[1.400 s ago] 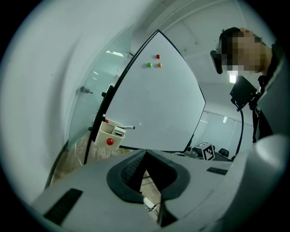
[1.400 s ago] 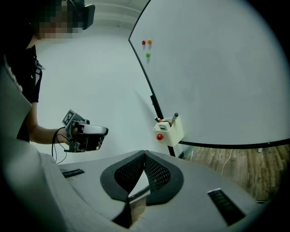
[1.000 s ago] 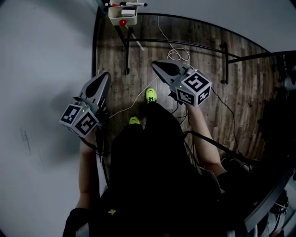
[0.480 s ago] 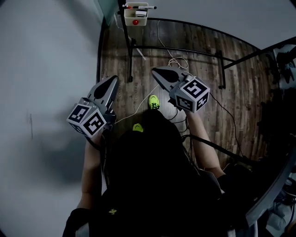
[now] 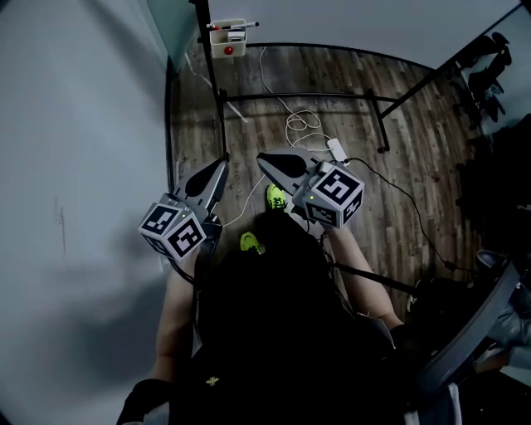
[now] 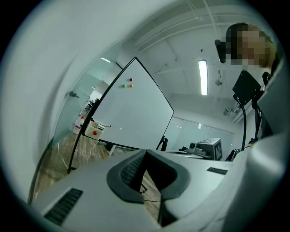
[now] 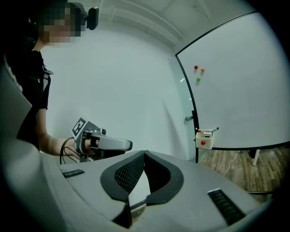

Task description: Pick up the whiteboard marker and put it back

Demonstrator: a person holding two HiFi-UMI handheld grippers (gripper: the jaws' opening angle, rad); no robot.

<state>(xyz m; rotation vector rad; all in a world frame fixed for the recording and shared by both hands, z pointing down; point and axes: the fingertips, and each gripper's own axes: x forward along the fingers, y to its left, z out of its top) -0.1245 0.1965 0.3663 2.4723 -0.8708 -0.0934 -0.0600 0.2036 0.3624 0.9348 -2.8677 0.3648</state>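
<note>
The tray (image 5: 228,50) holds something tiny, perhaps the whiteboard marker (image 5: 239,26).

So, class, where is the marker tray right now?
In the head view the tray hangs top centre, at the whiteboard's lower corner, a marker lying across it.

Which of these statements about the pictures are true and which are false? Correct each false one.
1. The left claw and the right claw are both shut and empty. True.
2. The right claw holds the marker. False: the marker lies on the small box at the corner of the whiteboard.
3. Three coloured magnets sit on the whiteboard. True.
4. The floor is carpeted. False: the floor is made of wooden planks.
</note>
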